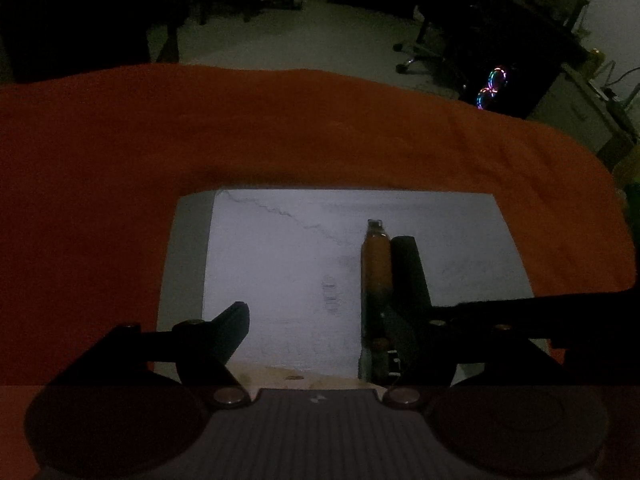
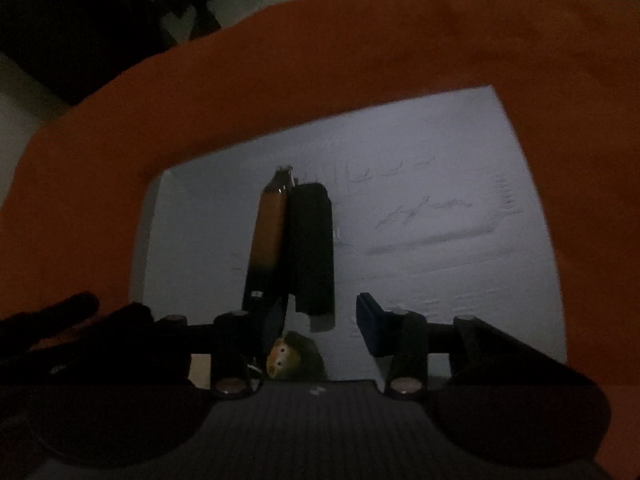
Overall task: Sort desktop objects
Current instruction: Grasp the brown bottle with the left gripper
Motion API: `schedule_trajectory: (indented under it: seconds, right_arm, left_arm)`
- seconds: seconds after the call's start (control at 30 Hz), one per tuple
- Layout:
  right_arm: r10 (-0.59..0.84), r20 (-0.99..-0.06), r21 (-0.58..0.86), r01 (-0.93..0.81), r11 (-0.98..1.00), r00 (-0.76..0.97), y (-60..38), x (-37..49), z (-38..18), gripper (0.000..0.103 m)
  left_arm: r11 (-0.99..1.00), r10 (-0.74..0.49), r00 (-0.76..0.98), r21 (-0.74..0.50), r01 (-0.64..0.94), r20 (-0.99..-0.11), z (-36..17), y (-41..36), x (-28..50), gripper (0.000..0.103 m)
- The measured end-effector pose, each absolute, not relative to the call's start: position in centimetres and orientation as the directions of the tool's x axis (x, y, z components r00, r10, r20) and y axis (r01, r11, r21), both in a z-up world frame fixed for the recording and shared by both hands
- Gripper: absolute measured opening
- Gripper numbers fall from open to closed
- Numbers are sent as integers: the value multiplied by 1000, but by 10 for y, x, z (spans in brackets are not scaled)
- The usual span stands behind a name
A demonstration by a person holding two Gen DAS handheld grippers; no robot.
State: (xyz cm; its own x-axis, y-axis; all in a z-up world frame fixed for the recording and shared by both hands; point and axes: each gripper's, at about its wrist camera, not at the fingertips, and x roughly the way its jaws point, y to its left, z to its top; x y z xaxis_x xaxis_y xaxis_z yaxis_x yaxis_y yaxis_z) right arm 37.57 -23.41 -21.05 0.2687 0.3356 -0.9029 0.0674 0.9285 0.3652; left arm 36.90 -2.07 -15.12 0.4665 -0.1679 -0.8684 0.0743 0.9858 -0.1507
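Observation:
An orange and black lighter (image 1: 376, 264) and a black stick-shaped device (image 1: 409, 276) lie side by side on a white board (image 1: 288, 264). My left gripper (image 1: 316, 320) is open just short of them, its right finger touching their near ends. In the right wrist view the lighter (image 2: 269, 232) and black device (image 2: 312, 248) lie ahead of my open right gripper (image 2: 324, 320), nearer its left finger. A small figure with an orange face (image 2: 286, 358) lies under that gripper.
The white board lies on an orange cloth (image 1: 280, 128) that covers the table. Past the cloth's far edge are a pale floor, an office chair (image 1: 420, 46) and a computer with coloured lights (image 1: 494, 86). The scene is dim.

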Motion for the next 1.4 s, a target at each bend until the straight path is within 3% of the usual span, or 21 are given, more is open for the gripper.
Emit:
schedule_trajectory:
  seconds: [0.17, 0.23, 0.33, 0.7, 0.87, 1.07, 1.4]
  right_arm:
    - [338, -915, 355, 37, 934, 220, -221, 380, -225, 43]
    - [314, -925, 326, 21, 945, 213, -217, 380, -228, 35]
    - [302, -929, 312, 14, 950, 213, -216, 383, -230, 24]
    - [333, -922, 337, -15, 941, 199, -250, 374, -229, 20]
    - [307, -936, 308, -20, 951, 173, -261, 374, -229, 20]
    - [322, -933, 320, -36, 947, 159, -265, 375, -227, 21]
    - [287, -941, 283, -50, 958, 178, -261, 381, -221, 35]
  left_arm:
    - [986, -165, 457, -152, 65, -874, -157, -22, 377, 71]
    - [986, -169, 452, -155, 68, -876, -159, -24, 380, 71]
    - [986, -164, 442, -150, 65, -882, -164, -28, 385, 63]
    - [981, -186, 416, -147, 125, -890, -177, -52, 401, 62]
    - [978, -209, 376, -188, 92, -903, -193, -55, 412, 60]
    - [984, -168, 380, -130, 125, -909, -197, -65, 414, 61]
    - [982, -167, 385, -118, 147, -908, -198, -82, 420, 61]
